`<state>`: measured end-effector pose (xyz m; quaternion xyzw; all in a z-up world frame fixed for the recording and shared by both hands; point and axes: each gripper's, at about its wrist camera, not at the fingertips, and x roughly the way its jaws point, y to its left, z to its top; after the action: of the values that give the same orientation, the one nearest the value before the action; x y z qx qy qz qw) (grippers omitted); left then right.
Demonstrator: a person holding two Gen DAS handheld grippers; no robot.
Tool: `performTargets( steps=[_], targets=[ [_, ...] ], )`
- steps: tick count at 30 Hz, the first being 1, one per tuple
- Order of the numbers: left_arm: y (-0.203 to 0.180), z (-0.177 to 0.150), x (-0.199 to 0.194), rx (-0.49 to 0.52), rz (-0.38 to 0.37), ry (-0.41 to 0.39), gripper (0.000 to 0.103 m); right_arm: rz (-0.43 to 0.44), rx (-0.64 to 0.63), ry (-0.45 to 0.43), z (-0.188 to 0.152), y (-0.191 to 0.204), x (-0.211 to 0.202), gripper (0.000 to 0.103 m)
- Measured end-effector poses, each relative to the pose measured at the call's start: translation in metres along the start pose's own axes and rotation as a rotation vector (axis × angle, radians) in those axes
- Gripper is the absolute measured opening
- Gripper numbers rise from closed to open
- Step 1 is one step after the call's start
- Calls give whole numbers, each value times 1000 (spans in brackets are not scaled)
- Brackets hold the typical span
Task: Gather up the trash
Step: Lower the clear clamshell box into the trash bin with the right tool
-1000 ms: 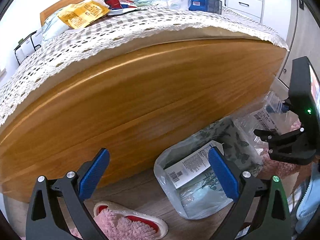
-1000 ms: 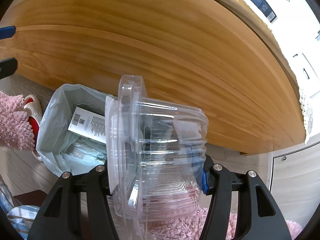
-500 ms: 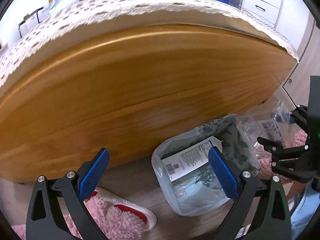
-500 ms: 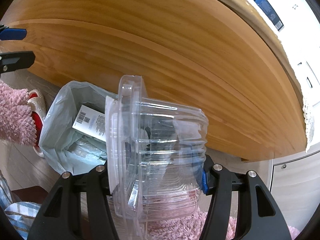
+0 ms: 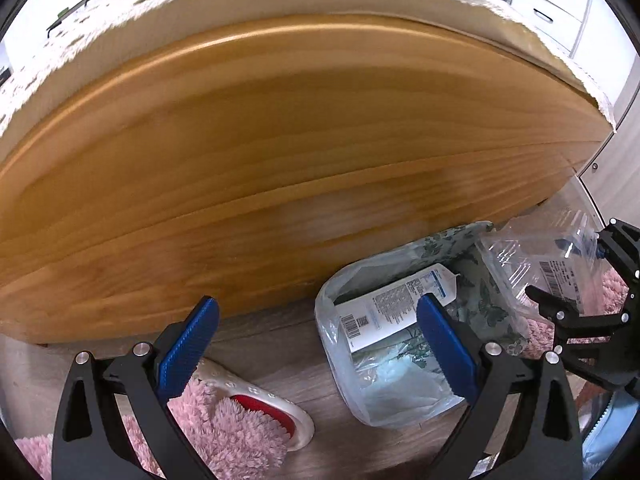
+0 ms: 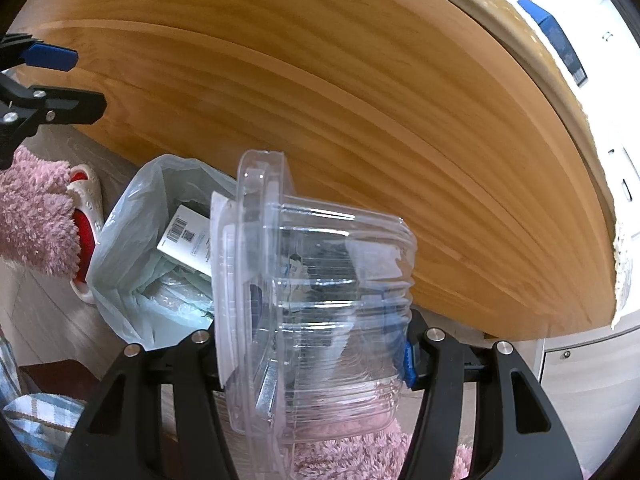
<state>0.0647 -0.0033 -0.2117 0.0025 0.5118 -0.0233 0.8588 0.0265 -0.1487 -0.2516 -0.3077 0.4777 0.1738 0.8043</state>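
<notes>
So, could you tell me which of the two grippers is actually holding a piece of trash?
The right gripper: it clamps the clear plastic clamshell container. The left gripper stands open, holding nothing.

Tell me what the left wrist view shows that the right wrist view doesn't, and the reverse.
Left wrist only: the open, empty left claw from behind, and the barcode label on the clear plastic container.
Right wrist only: the right claw closed on that container up close, with a checked cloth at lower left.
Both: the bin bag, the white tube inside it, the pink slipper and the wooden bed board.
</notes>
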Motion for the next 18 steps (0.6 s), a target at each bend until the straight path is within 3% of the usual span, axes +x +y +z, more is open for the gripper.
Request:
performTargets(
  steps=[10, 18],
  targets=[
    [7, -4, 10, -21, 44, 61, 96, 8, -70, -22, 4, 10, 5, 57],
    [21, -10, 19, -71, 75, 120, 96, 69, -155, -12, 1, 25, 19, 57]
  ],
)
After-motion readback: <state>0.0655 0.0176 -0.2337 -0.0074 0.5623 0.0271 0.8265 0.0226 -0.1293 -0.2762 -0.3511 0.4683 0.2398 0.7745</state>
